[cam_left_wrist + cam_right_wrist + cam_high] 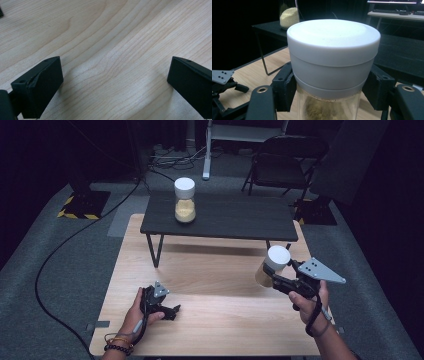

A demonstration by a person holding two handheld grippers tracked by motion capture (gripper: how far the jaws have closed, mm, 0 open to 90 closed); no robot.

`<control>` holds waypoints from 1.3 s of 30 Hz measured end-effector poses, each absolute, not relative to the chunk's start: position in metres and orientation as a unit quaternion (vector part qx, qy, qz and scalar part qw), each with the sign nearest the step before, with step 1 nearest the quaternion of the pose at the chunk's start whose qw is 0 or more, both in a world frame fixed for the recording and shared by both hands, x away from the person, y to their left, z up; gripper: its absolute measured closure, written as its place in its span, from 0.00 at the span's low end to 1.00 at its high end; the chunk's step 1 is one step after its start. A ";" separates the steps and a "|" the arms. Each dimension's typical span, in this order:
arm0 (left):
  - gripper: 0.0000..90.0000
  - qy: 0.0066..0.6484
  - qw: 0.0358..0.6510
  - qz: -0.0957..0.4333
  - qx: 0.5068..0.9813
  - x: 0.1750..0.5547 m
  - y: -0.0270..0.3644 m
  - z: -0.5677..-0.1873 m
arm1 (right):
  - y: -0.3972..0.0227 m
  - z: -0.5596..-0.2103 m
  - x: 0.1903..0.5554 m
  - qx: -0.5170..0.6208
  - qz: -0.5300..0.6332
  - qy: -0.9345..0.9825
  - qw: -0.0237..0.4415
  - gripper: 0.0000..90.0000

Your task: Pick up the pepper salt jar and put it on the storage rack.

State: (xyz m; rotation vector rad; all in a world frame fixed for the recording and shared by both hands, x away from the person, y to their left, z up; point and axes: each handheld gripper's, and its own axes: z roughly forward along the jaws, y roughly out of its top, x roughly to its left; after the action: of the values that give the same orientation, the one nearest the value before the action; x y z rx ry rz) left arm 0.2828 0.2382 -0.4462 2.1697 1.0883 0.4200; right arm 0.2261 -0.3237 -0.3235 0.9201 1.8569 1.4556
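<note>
Glass jar (pixel 272 266) with white lid (pixel 333 42), yellow powder inside, held off the wooden table (pixel 210 285) at its right side. Right gripper (pixel 274 279) clamps just under the lid; grip looks high, so the jar could swing or slip. Left gripper (pixel 170 311) rests near-left, jaws wide, empty. Second jar (pixel 184 200) stands on the far black shelf (pixel 225 217); risk of knocking it when placing.

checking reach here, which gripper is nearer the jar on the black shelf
Right. The right gripper, holding a second jar, is right of and below the shelf jar; the left gripper rests lower, near the table's front edge.
</note>
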 end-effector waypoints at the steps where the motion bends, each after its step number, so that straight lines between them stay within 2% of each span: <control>1: 0.00 0.417 0.333 0.161 0.831 0.283 0.238 -0.446 | -0.323 -0.321 0.227 0.347 0.548 0.699 0.300 0.39; 21: 0.00 0.417 0.333 0.161 0.831 0.283 0.238 -0.446 | -0.306 -0.267 0.248 0.352 0.532 0.694 0.334 0.39; 39: 0.00 0.416 0.333 0.161 0.831 0.283 0.238 -0.446 | -0.288 -0.243 0.291 0.373 0.526 0.676 0.357 0.39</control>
State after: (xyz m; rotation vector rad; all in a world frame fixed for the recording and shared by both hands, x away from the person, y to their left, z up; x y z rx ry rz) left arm 0.2828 0.2383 -0.4462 2.1704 1.0864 0.4212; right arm 0.2914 -0.2879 -0.2430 0.9619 1.7463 1.3580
